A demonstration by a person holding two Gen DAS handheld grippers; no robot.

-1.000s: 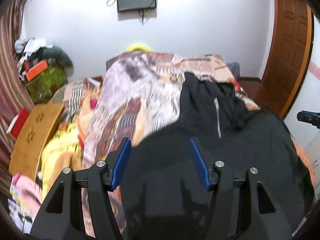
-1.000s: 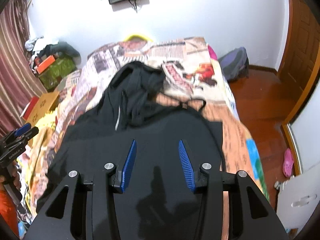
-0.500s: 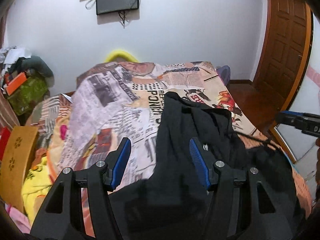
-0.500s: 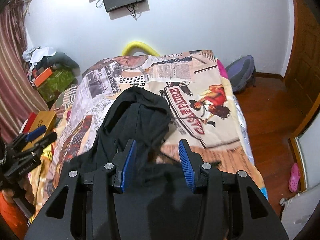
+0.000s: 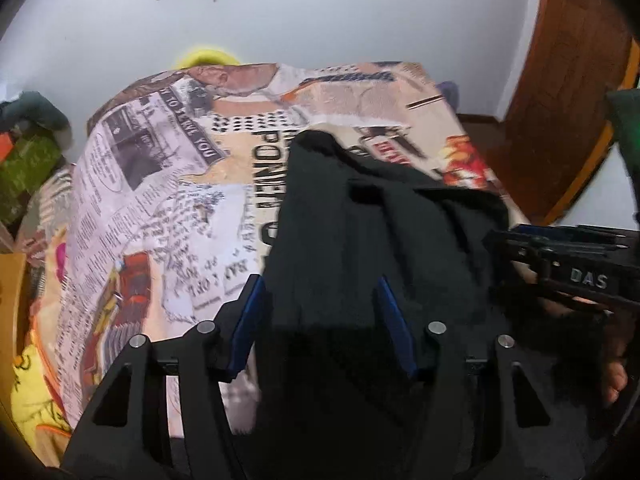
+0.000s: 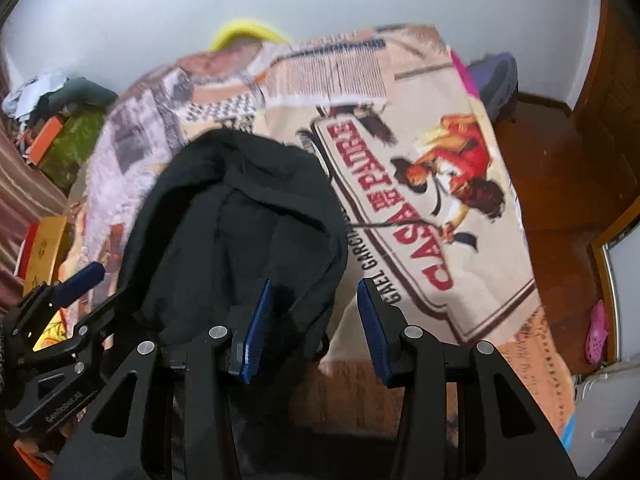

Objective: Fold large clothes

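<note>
— How many garments lie on the bed?

— One: a black hoodie [image 6: 240,224], hood towards the wall, spread on a single printed bedspread [image 6: 420,216].

— And the tools?

— Two. The left gripper [image 5: 320,320] hangs over the dark cloth, its two blue pads [image 5: 394,328] closing, fabric under the gap but neither pad pressing it. The right gripper [image 6: 314,320] stands parted over the hood's right edge, gripping nothing.

— Anything else countable?

— One wooden door [image 5: 568,92], one pink shoe [image 6: 597,330] on the floor, one yellow arc [image 6: 248,34] behind the bed.
</note>
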